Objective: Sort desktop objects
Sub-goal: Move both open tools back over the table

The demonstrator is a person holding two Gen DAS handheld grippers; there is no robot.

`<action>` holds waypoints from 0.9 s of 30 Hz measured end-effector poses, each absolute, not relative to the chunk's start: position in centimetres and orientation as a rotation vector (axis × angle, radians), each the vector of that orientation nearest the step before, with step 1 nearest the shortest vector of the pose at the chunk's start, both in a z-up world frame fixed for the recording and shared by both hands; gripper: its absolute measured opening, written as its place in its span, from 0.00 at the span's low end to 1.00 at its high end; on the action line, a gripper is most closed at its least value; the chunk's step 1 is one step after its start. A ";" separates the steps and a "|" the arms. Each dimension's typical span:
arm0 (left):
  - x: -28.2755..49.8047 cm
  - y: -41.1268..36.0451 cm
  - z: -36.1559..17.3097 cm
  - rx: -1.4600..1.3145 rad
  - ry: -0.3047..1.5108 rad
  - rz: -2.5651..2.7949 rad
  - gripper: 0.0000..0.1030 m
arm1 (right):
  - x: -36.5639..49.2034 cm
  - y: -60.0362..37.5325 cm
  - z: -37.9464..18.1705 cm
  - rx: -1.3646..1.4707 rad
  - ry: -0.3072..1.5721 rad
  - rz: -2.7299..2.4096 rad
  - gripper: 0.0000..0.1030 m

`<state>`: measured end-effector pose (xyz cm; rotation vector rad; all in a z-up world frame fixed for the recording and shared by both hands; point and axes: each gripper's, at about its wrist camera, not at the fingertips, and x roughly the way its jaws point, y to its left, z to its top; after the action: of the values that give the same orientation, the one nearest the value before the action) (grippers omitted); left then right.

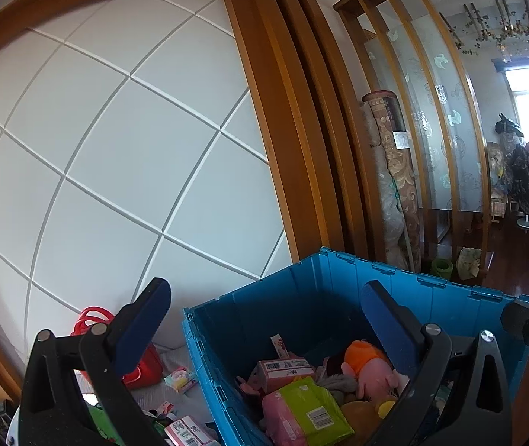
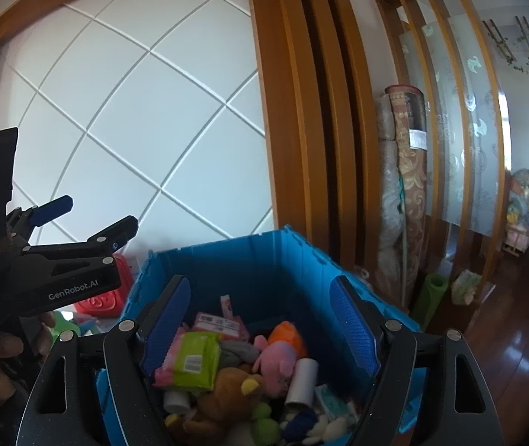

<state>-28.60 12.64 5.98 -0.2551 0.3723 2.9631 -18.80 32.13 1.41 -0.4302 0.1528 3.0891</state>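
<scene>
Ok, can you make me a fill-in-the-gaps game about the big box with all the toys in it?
1. The big plastic crate holding the toys is coloured ____.
2. The soft pink pig toy wears an ____ hat.
3. The brown plush bear lies ____ the crate.
4. The right gripper has nothing between its fingers, so its jaws are ____.

Missing words: blue; orange; inside; open
</scene>
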 end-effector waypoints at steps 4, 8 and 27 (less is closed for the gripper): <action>-28.2 12.0 5.8 -0.252 0.364 2.976 1.00 | -18.6 31.6 1.2 -0.432 0.139 3.101 0.77; -27.9 11.2 5.4 -0.264 0.336 2.992 1.00 | -18.6 30.9 1.0 -0.443 0.139 3.118 0.78; -25.2 1.9 2.6 -0.342 0.273 3.099 1.00 | -18.2 23.6 0.3 -0.472 0.092 3.200 0.83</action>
<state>-25.18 1.92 2.63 -0.3419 0.2730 3.0987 -18.18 23.61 0.35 -0.4716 0.0917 3.2000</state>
